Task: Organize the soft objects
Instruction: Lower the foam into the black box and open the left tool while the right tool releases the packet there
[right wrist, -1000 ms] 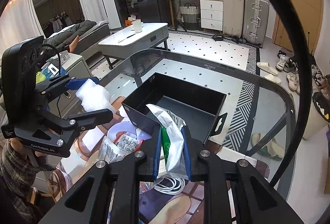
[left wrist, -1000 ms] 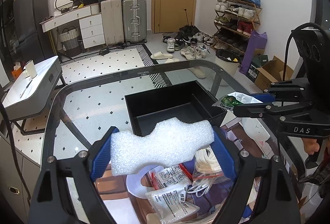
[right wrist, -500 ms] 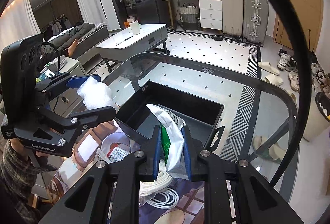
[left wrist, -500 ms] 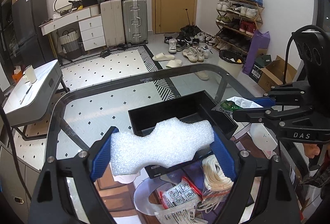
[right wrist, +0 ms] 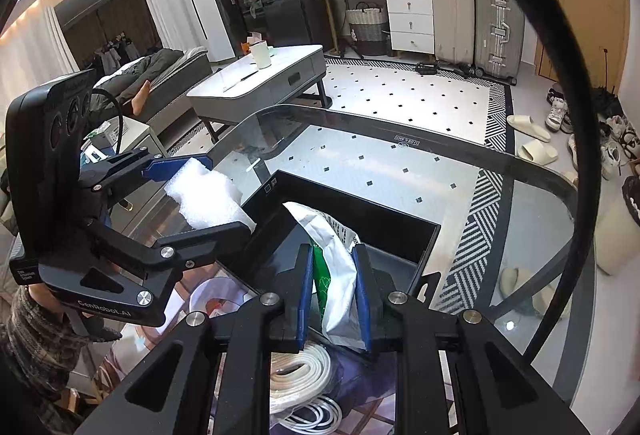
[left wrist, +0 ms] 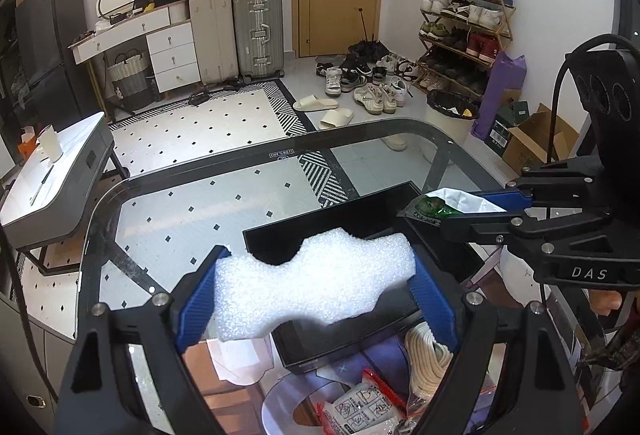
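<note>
- Left gripper [left wrist: 316, 295] clamped on white foam piece [left wrist: 316, 287], blue pads pressed against both ends, jaws wide.
- Foam held in the air over near-left rim of black bin [right wrist: 400, 231], above the glass table [left wrist: 192, 211].
- Right gripper [right wrist: 334, 299] squeezed nearly shut on white-and-green pouch [right wrist: 332, 267], pouch upright between pads.
- Pouch held above the bin's near edge, top leaning over the interior.
- Coiled white cord [right wrist: 300, 371] lay on table just below right gripper, untouched.
</note>
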`<state>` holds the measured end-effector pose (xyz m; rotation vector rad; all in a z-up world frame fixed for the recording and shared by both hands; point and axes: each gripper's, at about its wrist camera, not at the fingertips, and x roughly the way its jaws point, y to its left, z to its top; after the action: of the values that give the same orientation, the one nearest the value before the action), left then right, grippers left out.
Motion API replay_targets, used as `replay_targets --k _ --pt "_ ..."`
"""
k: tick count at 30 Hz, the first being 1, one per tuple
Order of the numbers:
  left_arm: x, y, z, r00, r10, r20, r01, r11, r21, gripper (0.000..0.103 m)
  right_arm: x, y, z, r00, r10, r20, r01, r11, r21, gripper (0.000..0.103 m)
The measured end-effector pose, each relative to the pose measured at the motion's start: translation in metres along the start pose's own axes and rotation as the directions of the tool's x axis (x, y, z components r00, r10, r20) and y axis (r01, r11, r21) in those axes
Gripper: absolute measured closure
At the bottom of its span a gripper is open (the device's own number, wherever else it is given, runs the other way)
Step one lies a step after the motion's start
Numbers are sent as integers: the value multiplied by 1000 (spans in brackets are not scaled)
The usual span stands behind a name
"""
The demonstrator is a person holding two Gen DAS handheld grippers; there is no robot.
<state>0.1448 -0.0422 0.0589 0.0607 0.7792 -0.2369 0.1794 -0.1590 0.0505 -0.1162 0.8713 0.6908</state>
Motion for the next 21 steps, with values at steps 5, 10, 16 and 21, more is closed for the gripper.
replay_targets --k 5,10,16,21 --pt "11 2 3 1000 -2 -17 2 1000 3 16 12 -4 8 1000 13 -5 -13 1000 7 84" --pt "22 5 5 1000 -5 -31 5 1000 -3 16 22 -4 12 999 30 -15 -30 1000 8 84" --pt "33 7 4 999 -14 -50 14 1000 -4 16 35 -5 11 999 41 -36 -40 999 19 84" --pt "43 6 2 997 -17 -76 16 1000 -5 16 45 -9 11 998 46 -51 -44 998 37 84"
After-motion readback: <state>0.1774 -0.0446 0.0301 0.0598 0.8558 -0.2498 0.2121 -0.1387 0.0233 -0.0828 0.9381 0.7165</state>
